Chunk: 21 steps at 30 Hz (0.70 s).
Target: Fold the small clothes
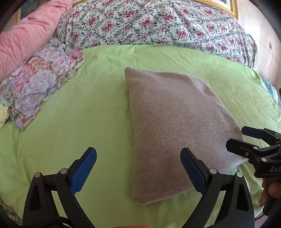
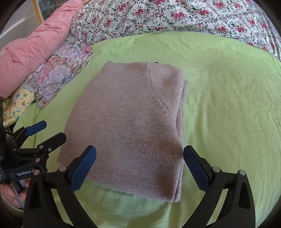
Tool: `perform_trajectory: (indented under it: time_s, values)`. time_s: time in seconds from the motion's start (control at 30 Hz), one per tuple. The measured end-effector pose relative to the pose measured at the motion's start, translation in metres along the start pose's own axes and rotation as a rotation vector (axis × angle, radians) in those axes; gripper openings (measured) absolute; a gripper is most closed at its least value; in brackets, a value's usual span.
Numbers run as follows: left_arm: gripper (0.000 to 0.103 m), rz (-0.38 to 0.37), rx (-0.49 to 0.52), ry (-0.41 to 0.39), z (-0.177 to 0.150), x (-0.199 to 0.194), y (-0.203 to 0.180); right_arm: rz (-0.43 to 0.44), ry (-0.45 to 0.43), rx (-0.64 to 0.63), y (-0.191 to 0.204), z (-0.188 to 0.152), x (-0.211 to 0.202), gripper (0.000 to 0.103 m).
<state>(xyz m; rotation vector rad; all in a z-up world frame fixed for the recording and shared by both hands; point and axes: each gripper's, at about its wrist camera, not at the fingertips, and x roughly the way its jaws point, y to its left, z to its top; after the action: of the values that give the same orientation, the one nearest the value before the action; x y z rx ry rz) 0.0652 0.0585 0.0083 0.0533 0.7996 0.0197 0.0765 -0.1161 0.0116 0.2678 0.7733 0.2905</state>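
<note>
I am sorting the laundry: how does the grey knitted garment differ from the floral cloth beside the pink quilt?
The grey knitted garment is plain; the floral cloth is patterned. The garment lies folded flat mid-sheet, the cloth crumpled at the edge. Both rest on the green sheet.

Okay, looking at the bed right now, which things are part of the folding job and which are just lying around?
Part of the job:
- folded grey-brown knitted garment on the lime green bedsheet
- left tool, open
- right tool, open

Just lying about:
- pink quilted duvet
- white bedcover with red flowers
- pastel floral ruffled fabric
- yellow cartoon-print cloth
</note>
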Motion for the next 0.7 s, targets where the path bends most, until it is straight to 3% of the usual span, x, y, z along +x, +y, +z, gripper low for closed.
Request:
perform_trajectory:
  time_s: [0.7]
  values:
    - [0.097, -0.004, -0.011, -0.007, -0.0003, -0.0031, 0.0018, -0.020, 0.006, -0.015, -0.0012, 0.0016, 0.0001, 0.099]
